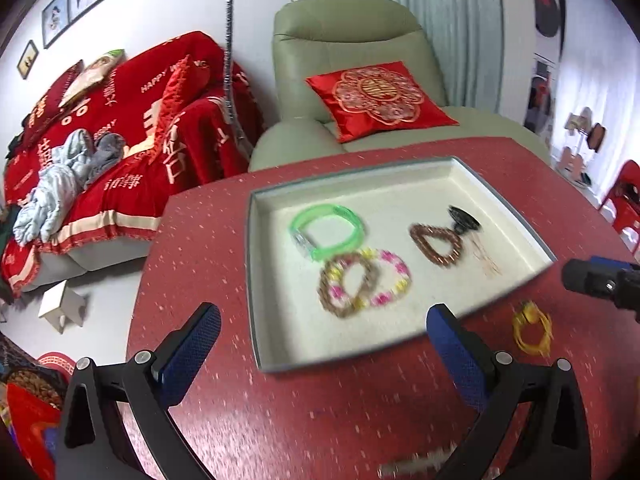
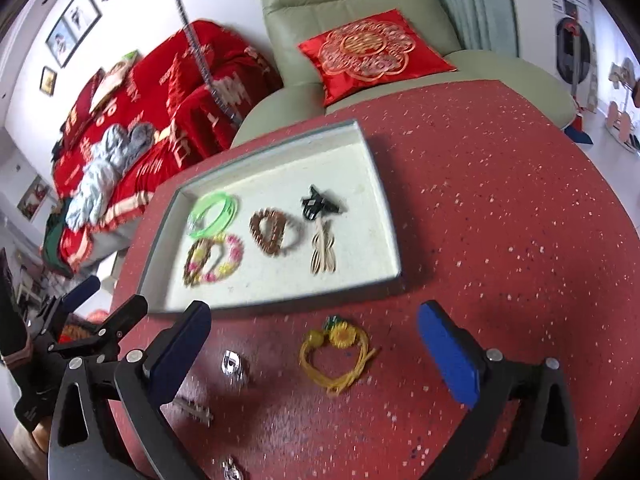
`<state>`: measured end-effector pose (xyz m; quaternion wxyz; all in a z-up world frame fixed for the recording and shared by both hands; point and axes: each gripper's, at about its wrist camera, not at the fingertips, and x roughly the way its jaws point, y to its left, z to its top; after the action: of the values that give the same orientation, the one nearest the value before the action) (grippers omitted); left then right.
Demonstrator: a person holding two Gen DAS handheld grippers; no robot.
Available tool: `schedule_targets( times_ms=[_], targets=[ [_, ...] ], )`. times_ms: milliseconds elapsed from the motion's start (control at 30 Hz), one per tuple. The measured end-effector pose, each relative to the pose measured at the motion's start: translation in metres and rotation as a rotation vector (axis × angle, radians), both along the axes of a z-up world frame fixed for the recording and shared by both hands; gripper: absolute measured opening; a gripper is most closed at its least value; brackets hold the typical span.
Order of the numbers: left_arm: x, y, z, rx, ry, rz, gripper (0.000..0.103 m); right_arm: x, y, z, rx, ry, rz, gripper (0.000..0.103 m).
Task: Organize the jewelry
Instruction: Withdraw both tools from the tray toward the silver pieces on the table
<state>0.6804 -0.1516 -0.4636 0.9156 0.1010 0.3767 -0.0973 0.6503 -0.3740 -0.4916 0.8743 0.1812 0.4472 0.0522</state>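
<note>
Evidently, risks run from the biggest thing down.
Table: the round red speckled table (image 2: 500,208) still carries loose pieces near its front edge; a careless sweep could knock them off.
Tray: the shallow cream-lined tray with grey rim (image 2: 384,200) sits mid-table; a finger catching its near rim could shove it and scramble the contents.
Left gripper (image 1: 320,344): jaws spread wide, nothing between them, over the tray's near edge.
Right gripper (image 2: 316,344): jaws wide, empty, straddling the yellow cord.
Green bangle (image 1: 328,228): translucent plastic, overlapping the beaded bracelets; another drop there invites tangling.
Yellow cord bracelet with sunflower charm (image 2: 338,354): on the table just outside the tray; thin cord may slip the pads.
Silver clips (image 2: 232,366): small, blurred, easily missed.
</note>
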Motion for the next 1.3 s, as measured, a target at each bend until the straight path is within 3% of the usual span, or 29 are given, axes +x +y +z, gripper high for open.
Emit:
schedule_targets(
  times_ms=[167, 500, 933, 1133, 1200, 1300],
  targets=[
    [-0.029, 0.0, -0.003, 0.006, 0.016, -0.066, 0.103, -0.013, 0.013, -0.001, -0.046, 0.015, 0.047, 0.103],
    [-0.066, 0.001, -0.018, 0.075, 0.033, -0.202, 0.103, -0.05, 0.023, -0.018, -0.042, 0.066, 0.102, 0.103],
    [-0.082, -0.013, -0.036, 0.139, 0.068, -0.339, 0.103, -0.113, 0.077, -0.031, -0.149, 0.036, 0.271, 0.103],
    [-0.077, -0.018, -0.041, 0.136, 0.095, -0.347, 0.103, -0.117, 0.093, -0.037, -0.183, 0.036, 0.304, 0.088],
    [-0.077, -0.021, -0.042, 0.136, 0.098, -0.356, 0.103, -0.119, 0.097, -0.039, -0.194, 0.034, 0.313, 0.076],
    [-0.076, -0.026, -0.044, 0.149, 0.108, -0.368, 0.103, -0.119, 0.105, -0.043, -0.213, 0.036, 0.332, 0.067]
  ],
)
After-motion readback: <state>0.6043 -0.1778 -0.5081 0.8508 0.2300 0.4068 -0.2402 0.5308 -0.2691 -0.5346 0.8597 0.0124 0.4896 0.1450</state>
